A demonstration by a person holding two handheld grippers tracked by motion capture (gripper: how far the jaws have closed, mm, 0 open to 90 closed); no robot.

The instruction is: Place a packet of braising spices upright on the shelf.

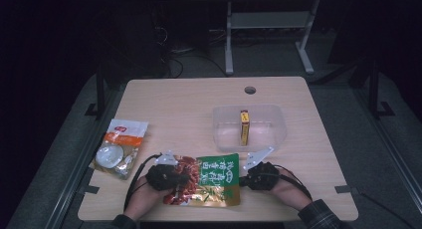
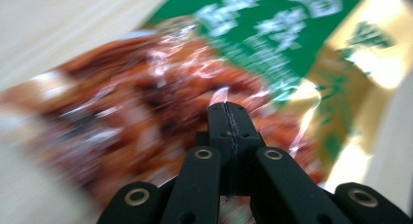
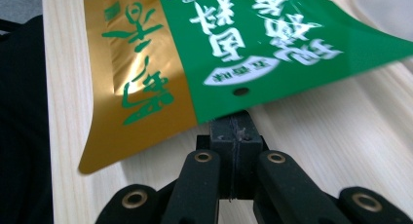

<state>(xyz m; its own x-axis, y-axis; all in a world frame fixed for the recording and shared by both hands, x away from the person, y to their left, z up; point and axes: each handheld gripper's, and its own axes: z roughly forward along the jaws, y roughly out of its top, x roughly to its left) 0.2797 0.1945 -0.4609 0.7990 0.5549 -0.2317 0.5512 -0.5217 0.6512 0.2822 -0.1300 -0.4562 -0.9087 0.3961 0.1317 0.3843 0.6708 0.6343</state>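
A flat snack bag (image 1: 215, 179), green and gold with a red picture, lies near the front edge of the wooden table (image 1: 189, 104). My left gripper (image 1: 180, 181) is over the red left part of the bag (image 2: 272, 34); its jaws (image 2: 227, 109) are shut together, with the tip against the film. My right gripper (image 1: 243, 179) sits at the bag's right side. In the right gripper view its jaws (image 3: 235, 119) are shut on the green edge of the bag (image 3: 253, 48), and that edge is raised off the wood.
Just behind the bag, a clear plastic bin (image 1: 278, 117) holds an upright yellow box (image 1: 244, 128). A white and orange packet (image 1: 118, 147) lies at the table's left edge. There is a round cable hole (image 1: 250, 90) near the far edge.
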